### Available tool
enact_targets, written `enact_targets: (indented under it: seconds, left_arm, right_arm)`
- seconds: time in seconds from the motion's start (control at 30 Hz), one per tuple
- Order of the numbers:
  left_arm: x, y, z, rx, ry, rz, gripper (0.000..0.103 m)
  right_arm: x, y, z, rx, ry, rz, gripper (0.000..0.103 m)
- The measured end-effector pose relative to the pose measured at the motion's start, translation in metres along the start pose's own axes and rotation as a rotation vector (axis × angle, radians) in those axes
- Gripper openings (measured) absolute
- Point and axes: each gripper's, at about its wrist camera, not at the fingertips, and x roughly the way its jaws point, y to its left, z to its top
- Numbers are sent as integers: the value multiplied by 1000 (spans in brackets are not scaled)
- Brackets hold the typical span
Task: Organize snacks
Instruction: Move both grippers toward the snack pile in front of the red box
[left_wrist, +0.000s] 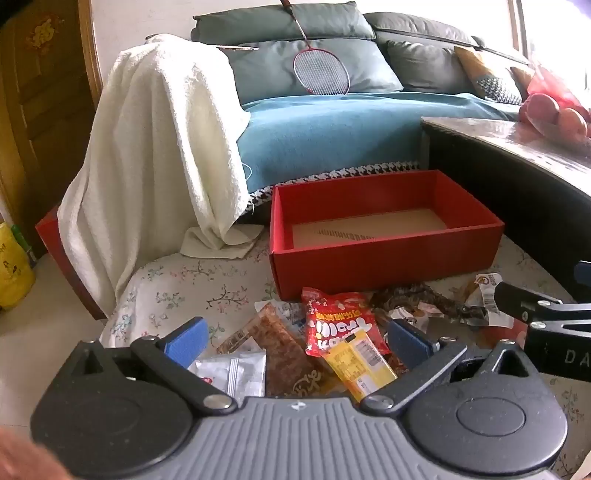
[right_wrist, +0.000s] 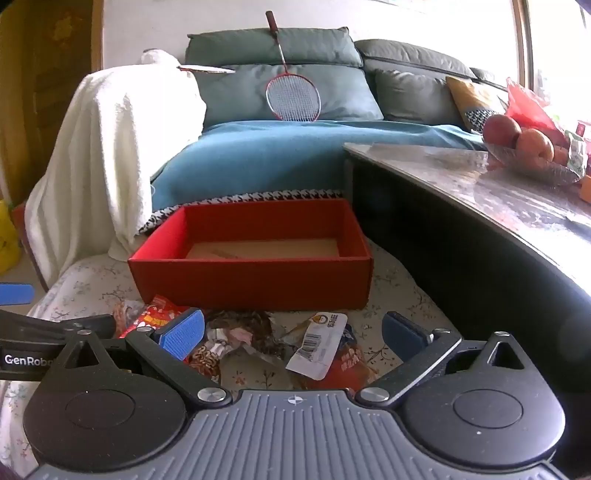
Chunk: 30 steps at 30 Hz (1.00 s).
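Note:
An empty red cardboard box (left_wrist: 380, 258) (right_wrist: 251, 275) stands on the floral cushion, with a heap of snack packets in front of it. Over the near side of the heap my left gripper (left_wrist: 295, 341) is open; between its blue pads lie a red packet (left_wrist: 338, 319), a yellow packet (left_wrist: 360, 363), a brown snack bag (left_wrist: 280, 350) and a silver sachet (left_wrist: 234, 371), none gripped. My right gripper (right_wrist: 293, 334) is open too, above a white barcode packet (right_wrist: 317, 343) and a crumpled dark wrapper (right_wrist: 240, 328). The pads touch nothing.
A dark table with a marble top (right_wrist: 498, 192) rises close on the right, with a fruit bowl (right_wrist: 528, 155) on it. A white towel (left_wrist: 155, 147) drapes a chair at the left. Behind the box is a blue-covered sofa (left_wrist: 332, 133) with a badminton racket (right_wrist: 291, 94).

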Motion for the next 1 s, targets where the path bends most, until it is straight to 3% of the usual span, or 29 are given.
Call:
enact_targets:
  seconds: [0.77, 1.0]
  left_arm:
    - [7, 2, -7, -27, 56, -11, 99]
    - [7, 12, -16, -46, 110, -16, 99]
  right_arm:
    - [12, 7, -4, -22, 101, 10, 103]
    - [17, 15, -8, -45, 138, 37, 103]
